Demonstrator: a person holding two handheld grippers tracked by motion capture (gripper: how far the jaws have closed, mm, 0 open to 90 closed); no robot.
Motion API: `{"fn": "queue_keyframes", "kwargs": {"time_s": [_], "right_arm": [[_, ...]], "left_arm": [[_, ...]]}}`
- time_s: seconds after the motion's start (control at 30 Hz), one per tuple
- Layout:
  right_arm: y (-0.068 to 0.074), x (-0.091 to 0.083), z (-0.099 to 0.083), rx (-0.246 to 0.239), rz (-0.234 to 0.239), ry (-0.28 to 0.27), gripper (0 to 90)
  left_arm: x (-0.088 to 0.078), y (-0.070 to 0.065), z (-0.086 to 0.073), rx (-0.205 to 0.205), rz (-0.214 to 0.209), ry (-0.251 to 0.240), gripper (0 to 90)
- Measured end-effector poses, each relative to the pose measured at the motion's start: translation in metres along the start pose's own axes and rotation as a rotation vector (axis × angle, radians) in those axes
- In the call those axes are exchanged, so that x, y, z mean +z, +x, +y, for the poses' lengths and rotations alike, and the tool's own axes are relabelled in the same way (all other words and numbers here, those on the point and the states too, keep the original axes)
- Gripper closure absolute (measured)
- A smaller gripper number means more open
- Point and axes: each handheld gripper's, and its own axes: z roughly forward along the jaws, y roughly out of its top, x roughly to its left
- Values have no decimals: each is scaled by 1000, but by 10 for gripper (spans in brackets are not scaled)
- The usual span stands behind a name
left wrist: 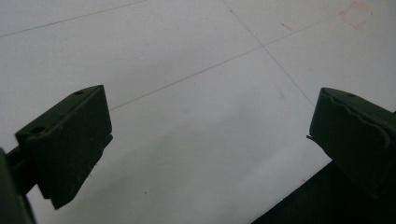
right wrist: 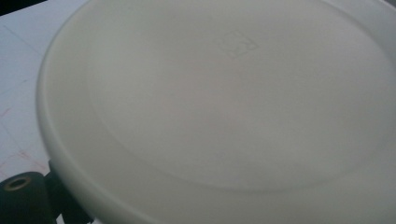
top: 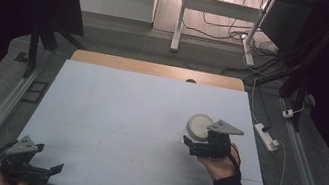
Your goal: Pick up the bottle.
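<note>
The right gripper (top: 192, 145) met the plate (top: 199, 125) just ahead, grip unclear; likely stiff, light, slick, best pinched by its rim; left gripper (left wrist: 205, 140) gaped empty.

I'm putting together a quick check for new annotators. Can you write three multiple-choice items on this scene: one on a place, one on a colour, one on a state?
1. Where on the table is the round dish?
A. right half, by the right tongs
B. near left corner
C. far edge, centre

2. What colour is the dish?
A. red
B. white
C. black

3. How do the left tongs stand?
A. shut on the dish
B. shut on a cable
C. open, nothing between them

Answers:
1. A: in the high view the dish lies right beside the right tongs.
2. B: the right gripper view shows its pale white surface close up.
3. C: the left gripper view shows the jaws wide apart over bare table.
</note>
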Motion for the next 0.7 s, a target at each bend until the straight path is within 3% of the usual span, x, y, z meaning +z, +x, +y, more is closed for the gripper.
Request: {"fn": "queue_keyframes", "kwargs": {"time_s": [0.7], "right_arm": [[44,17,12,-85,119,17,64]], "left_arm": [[0,0,0,3,-1,1,3]]}}
